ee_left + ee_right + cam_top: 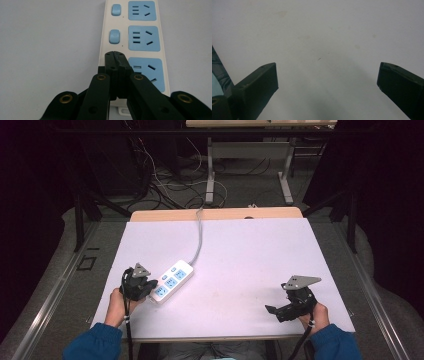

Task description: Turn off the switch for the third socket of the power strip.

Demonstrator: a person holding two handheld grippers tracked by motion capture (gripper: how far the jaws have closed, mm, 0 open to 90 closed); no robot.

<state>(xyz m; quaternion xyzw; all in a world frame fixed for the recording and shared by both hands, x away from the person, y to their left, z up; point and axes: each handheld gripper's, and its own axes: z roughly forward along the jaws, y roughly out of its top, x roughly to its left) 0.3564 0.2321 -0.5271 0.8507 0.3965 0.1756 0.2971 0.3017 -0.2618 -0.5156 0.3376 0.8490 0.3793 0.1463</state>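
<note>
Left gripper view: left gripper point(114, 53) jaws closed, empty, tip over power strip point(140, 37) nearest switch; off-centre push could skid strip. Right gripper point(327, 82) wide open, empty.

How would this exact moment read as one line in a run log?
left tool: shut, tips over power strip near its third switch | right tool: open, above bare table | nothing held

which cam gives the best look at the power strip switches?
Left gripper view: two blue switches on the power strip show large and sharp, past the shut left gripper. High view shows the strip small, switches barely resolved. Right gripper view shows bare table between the open right gripper.
</note>
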